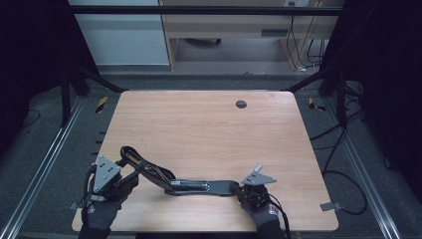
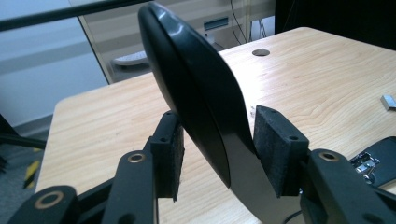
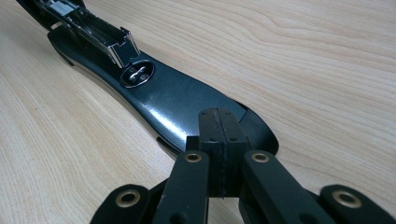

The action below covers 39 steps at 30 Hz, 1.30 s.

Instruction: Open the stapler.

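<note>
The right gripper [image 3: 218,140], jaws clenched, pins the stapler base [image 3: 187,100] flat near the table's [image 1: 199,119] front edge; the left gripper [image 2: 215,154], jaws slack around the raised stapler lid [image 2: 196,88], keeps it swung open.

**Occlusions and cut-offs**

In the left gripper view, the black plastic stapler top cover [image 2: 196,93] hides the table behind it, and its lower end runs off the bottom edge. We can't tell whether the pads [image 2: 278,149] touch it. The chrome staple magazine [image 2: 369,163] is cut off at right.
</note>
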Tool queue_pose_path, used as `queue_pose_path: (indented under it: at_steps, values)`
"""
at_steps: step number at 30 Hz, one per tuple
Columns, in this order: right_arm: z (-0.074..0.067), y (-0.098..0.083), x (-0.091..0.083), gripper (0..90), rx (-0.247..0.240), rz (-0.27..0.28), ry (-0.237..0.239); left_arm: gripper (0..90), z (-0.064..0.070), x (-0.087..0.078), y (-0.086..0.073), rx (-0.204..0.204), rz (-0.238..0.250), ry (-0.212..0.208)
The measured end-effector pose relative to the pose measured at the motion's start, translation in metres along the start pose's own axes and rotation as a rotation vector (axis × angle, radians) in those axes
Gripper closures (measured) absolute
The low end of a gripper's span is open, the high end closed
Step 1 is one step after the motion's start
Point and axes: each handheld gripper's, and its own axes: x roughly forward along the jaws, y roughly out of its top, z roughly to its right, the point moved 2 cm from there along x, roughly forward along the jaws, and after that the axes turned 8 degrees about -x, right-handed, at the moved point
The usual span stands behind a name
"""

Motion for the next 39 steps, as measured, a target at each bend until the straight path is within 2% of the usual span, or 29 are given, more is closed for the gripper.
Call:
queue_pose_path:
  at_steps: [7,11,17,28,31,33,34,39]
  values:
    - [0.000,0.000,0.000,90.0,-0.005,0.000,-0.001,52.4,-0.003,-0.001,-0.003,-0.010,0.002,0.004]
    - [0.000,0.000,0.000,90.0,-0.010,0.001,-0.001,51.6,-0.009,-0.002,-0.007,-0.033,-0.002,0.008]
    - [0.000,0.000,0.000,90.0,-0.007,0.001,0.000,49.6,-0.013,-0.003,-0.012,-0.044,-0.005,0.027]
    - [0.000,0.000,0.000,90.0,-0.008,-0.001,0.003,46.6,-0.015,-0.003,-0.014,-0.023,-0.008,0.052]
    - [0.001,0.000,0.000,90.0,-0.013,0.000,0.007,45.0,-0.014,-0.003,-0.014,-0.009,-0.008,0.061]
    - [0.001,0.000,0.000,90.0,-0.013,0.000,0.009,42.6,-0.013,-0.003,-0.013,0.011,-0.002,0.086]
    - [0.000,0.000,0.000,89.0,-0.009,-0.002,0.011,39.5,-0.013,-0.005,-0.013,0.010,0.002,0.086]
    - [0.000,0.000,0.000,88.1,-0.012,-0.001,0.014,37.9,-0.015,-0.011,-0.013,0.002,0.008,0.087]
